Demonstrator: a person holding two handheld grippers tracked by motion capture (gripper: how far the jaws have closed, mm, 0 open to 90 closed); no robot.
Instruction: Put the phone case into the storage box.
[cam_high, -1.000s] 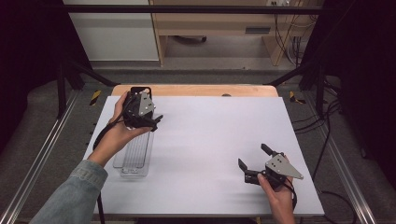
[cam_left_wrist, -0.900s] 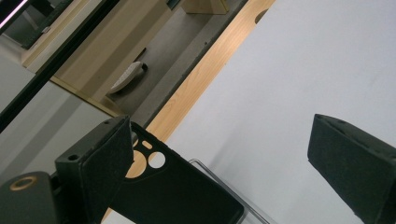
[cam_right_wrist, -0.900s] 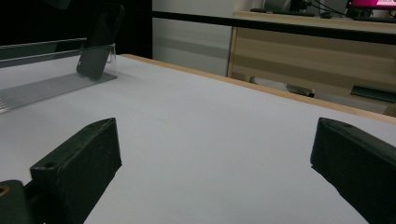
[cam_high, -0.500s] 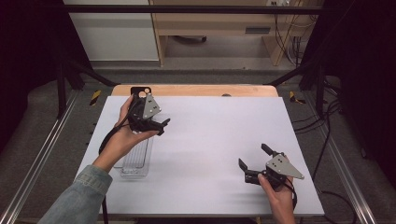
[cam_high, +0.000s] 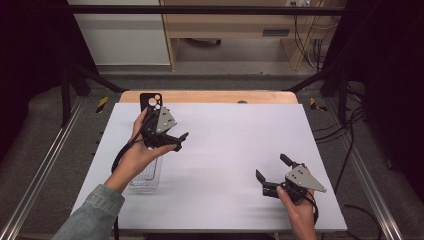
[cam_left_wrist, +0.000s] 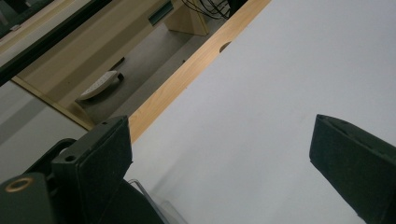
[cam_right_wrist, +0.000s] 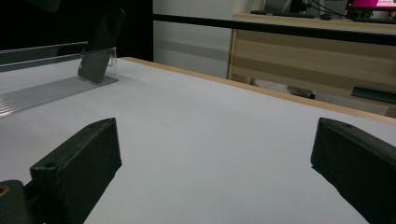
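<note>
my left tool gapes empty just past the black phone case on its clear ribbed stand — i'd back off slowly.

Counter top: white sheet covering a light wooden counter, wood edge bare along the far side.
Beyond the counter: light wooden cabinet; white panel at far left.
Right floor: black cables.
</note>
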